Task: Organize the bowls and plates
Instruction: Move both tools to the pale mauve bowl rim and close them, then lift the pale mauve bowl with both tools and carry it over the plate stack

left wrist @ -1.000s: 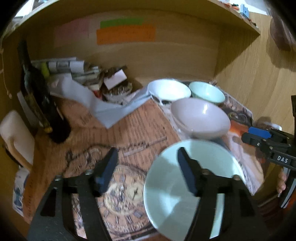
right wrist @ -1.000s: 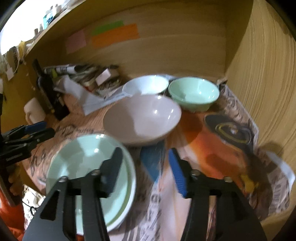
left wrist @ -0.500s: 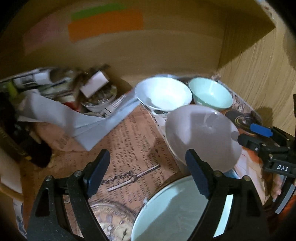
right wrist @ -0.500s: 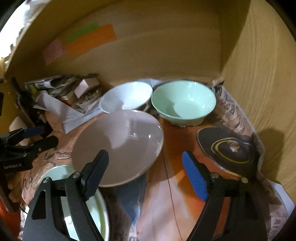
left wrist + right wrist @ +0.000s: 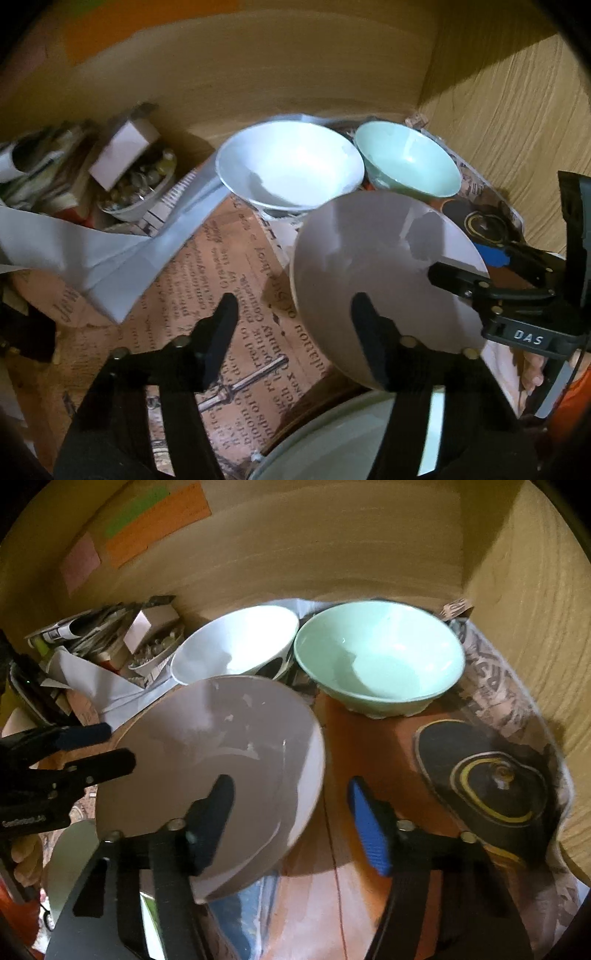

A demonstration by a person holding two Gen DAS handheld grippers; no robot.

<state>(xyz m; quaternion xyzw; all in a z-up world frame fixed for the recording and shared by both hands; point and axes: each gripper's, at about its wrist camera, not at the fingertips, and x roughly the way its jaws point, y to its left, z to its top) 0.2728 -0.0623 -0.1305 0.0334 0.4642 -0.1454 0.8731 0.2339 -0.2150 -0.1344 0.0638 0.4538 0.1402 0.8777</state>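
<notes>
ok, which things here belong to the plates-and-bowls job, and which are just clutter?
Job:
- grey bowl, both grippers closing at its rim
- white bowl
- mint bowl
- pale green plate
- left gripper
- right gripper

Clutter:
- small dish of bits
- paper sheets
- sticky notes
- printed mat

On the paper-covered worktop (image 5: 369, 746), two bowls stand side by side against the back wall, the left bowl (image 5: 236, 642) just beside the right bowl (image 5: 380, 653). The large bowl (image 5: 210, 757) sits in front of the left one. A plate (image 5: 343, 439) lies nearest, before the large bowl. Clutter (image 5: 122, 173) fills the back left corner.
</notes>
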